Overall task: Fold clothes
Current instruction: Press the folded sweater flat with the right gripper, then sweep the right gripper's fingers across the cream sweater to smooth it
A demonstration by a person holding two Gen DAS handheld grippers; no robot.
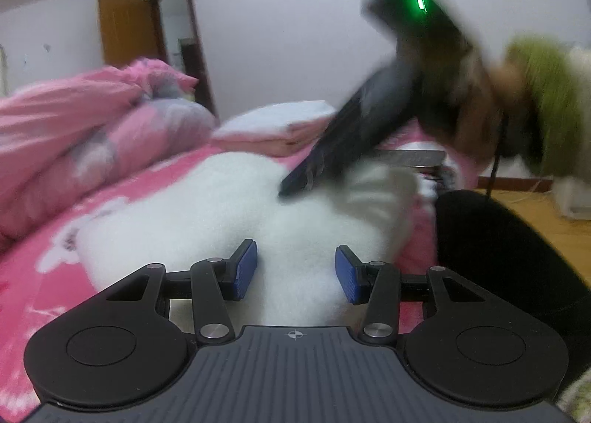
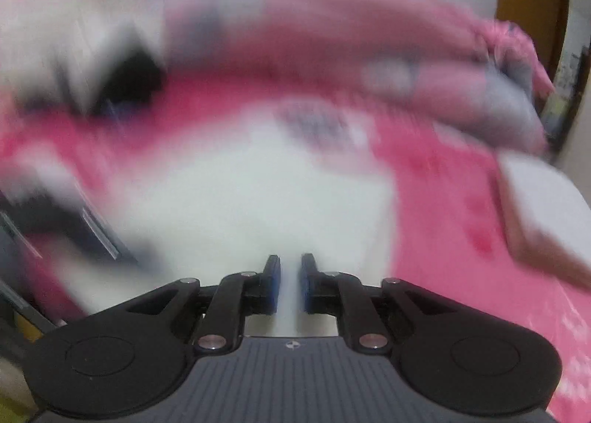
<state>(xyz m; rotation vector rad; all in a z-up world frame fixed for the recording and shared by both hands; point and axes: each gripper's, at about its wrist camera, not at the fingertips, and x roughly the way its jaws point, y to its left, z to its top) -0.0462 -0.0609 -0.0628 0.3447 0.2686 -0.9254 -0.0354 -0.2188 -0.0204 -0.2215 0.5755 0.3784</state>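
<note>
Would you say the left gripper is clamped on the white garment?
No, the left gripper stands open, its blue pads apart over the white garment.

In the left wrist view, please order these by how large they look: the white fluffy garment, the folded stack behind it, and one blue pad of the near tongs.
1. White fluffy garment, clearly largest.
2. Folded stack; it lies farther away, so its true size is unsure.
3. Blue pad, smallest although nearest to the camera.
</note>
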